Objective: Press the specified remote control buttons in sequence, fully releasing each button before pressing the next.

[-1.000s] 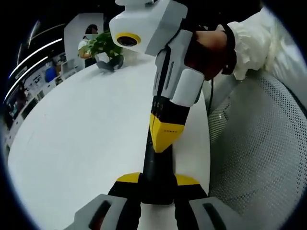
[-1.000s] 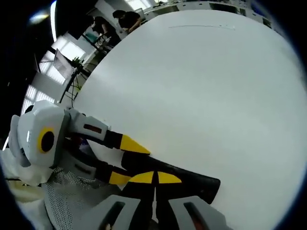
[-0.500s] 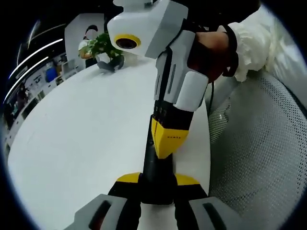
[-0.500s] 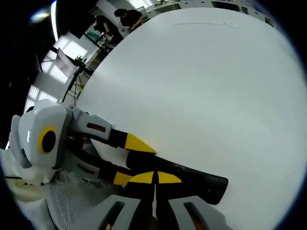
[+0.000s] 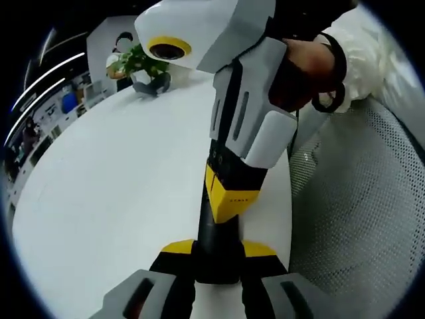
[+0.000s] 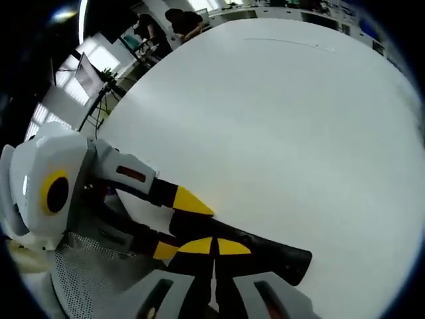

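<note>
The black remote control [image 5: 216, 246] lay lengthwise in the lower centre of the left gripper view, its near end clamped between the yellow-tipped jaws of the left gripper [image 5: 218, 256], which had closed onto its two sides. From above, the right gripper [image 5: 229, 199] came down into the middle of that frame, its yellow tips drawn together and resting on the remote's upper face; whether a button was actually being pressed could not be told. A hand [image 5: 302, 66] in a white sleeve [image 5: 362, 56] held that gripper at the upper right.

In the right gripper view the remote [image 6: 265, 252] ran from lower centre towards the lower right, and the right gripper's [image 6: 214, 247] own jaws met tip to tip over it with no gap between them, gripping nothing. The left gripper [image 6: 174, 222] reached in from the left edge, one yellow tip on each side of the remote's near end.

The remote sat over a broad white table [image 5: 119, 193], which spread across the left half of the left gripper view and took up most of the upper right of the right gripper view [image 6: 285, 126]. A white mesh chair back [image 5: 358, 226] occupied the right side of the left gripper view. A potted green plant [image 5: 143, 63] stood on the table's far edge at the upper left.
</note>
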The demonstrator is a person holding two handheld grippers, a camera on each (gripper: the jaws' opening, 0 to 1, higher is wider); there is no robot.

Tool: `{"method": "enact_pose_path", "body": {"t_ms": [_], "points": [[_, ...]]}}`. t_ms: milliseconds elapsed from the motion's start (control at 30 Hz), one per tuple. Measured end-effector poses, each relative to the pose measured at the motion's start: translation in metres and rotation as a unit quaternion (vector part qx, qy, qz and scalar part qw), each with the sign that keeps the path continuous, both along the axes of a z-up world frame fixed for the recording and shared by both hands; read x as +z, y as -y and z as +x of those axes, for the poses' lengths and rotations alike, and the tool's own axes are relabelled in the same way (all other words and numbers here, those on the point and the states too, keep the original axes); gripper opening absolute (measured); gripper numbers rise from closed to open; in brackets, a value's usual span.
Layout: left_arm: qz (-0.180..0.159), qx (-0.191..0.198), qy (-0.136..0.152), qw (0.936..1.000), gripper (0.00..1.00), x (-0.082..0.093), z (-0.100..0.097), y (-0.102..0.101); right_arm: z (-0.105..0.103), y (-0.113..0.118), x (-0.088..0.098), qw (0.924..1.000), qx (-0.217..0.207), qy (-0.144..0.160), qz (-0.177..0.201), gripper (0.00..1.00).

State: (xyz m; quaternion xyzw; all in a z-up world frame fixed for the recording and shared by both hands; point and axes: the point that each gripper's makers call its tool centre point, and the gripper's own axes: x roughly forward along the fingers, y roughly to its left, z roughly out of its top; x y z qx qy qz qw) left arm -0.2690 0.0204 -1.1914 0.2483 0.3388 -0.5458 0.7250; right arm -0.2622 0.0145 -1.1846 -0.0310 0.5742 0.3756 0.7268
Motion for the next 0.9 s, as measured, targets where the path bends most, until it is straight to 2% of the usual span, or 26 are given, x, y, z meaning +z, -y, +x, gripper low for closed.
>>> {"method": "enact_pose_path", "body": {"t_ms": [233,333,400,533,633,800,833,867,900], "points": [[0.005,0.006,0.003,1.0000,0.23,-0.001,0.000,-0.001,-0.002,-0.002,0.001,0.9992,0.034,0.010,-0.017,0.00],[0.004,0.008,0.003,1.0000,0.23,0.000,0.000,-0.001,-0.001,0.001,0.002,0.9997,0.024,0.005,-0.008,0.00],[-0.008,-0.006,0.017,0.9998,0.23,0.001,0.000,-0.001,-0.003,0.004,0.002,0.9997,0.024,-0.003,-0.005,0.00],[-0.013,-0.004,0.019,0.9997,0.23,0.001,0.000,-0.001,-0.002,-0.001,0.016,0.9990,0.008,-0.007,0.043,0.00],[-0.009,-0.005,0.016,0.9998,0.23,0.001,0.001,0.000,0.002,-0.001,0.024,0.9985,0.005,0.007,0.054,0.00],[0.002,-0.012,0.019,0.9997,0.23,0.001,0.006,-0.002,0.014,0.002,0.055,0.9938,-0.015,0.050,0.098,0.00],[0.004,-0.013,0.016,0.9998,0.23,0.000,0.008,-0.002,0.019,0.004,0.064,0.9916,-0.023,0.070,0.106,0.00],[0.006,-0.016,0.015,0.9997,0.23,0.000,0.008,-0.003,0.023,0.008,0.069,0.9903,-0.027,0.087,0.105,0.00],[0.009,-0.020,0.016,0.9996,0.23,0.000,0.009,-0.003,0.029,0.015,0.076,0.9883,-0.031,0.116,0.094,0.00]]}}
